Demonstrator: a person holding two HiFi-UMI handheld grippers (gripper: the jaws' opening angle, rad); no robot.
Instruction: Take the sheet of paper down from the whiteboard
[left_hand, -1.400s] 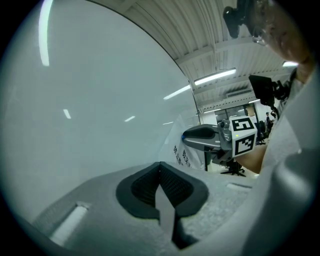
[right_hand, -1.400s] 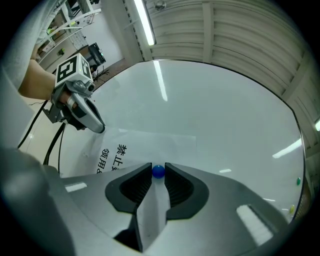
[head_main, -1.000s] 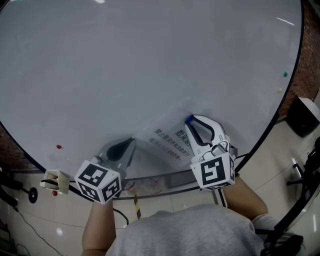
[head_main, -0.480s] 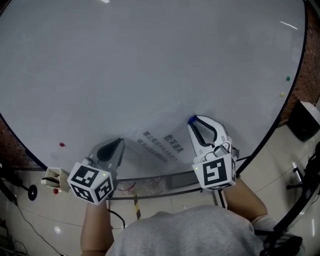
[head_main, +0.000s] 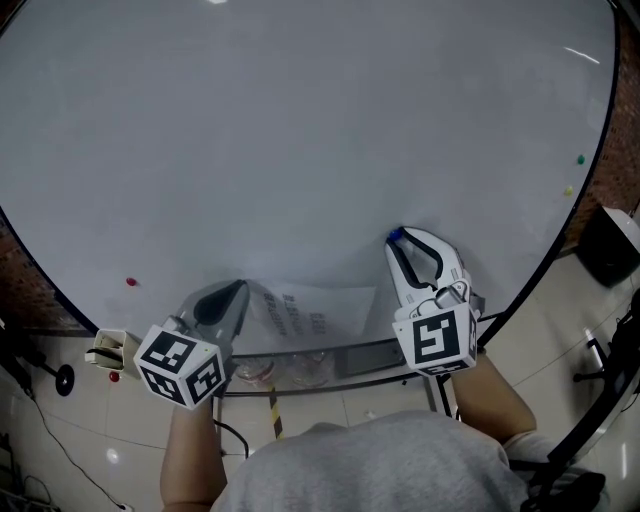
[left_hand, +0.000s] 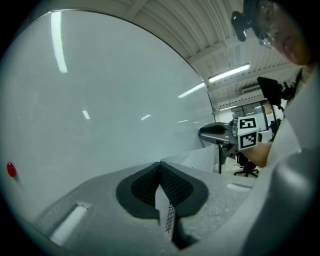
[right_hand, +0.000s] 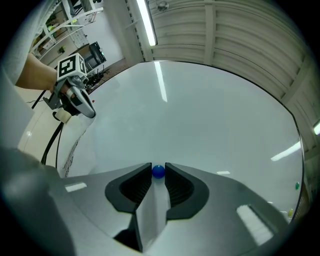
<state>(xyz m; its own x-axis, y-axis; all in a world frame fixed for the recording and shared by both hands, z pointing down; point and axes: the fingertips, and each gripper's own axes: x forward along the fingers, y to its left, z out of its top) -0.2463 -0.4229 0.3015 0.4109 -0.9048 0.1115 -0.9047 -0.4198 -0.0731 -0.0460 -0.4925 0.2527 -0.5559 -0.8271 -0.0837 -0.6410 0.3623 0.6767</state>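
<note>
The white sheet of paper (head_main: 312, 313) with black print hangs off the lower part of the whiteboard (head_main: 300, 130). My left gripper (head_main: 236, 297) is shut on the sheet's left edge; in the left gripper view a strip of the paper (left_hand: 167, 218) runs between the closed pads. My right gripper (head_main: 396, 240) is held against the board to the right of the sheet, level with its top. Its tips pinch a small blue magnet (right_hand: 158, 171). The sheet's right edge lies apart from the magnet (head_main: 394, 237).
A red magnet (head_main: 131, 282) sticks to the board at the lower left; green (head_main: 579, 158) and yellow (head_main: 568, 190) ones sit near its right edge. The board's tray (head_main: 335, 362) runs below the sheet. A black chair (head_main: 614, 236) stands on the floor at the right.
My left gripper has moved left with the paper. The sheet has slid out from under the blue magnet and away from the right gripper, which has stayed in place.
</note>
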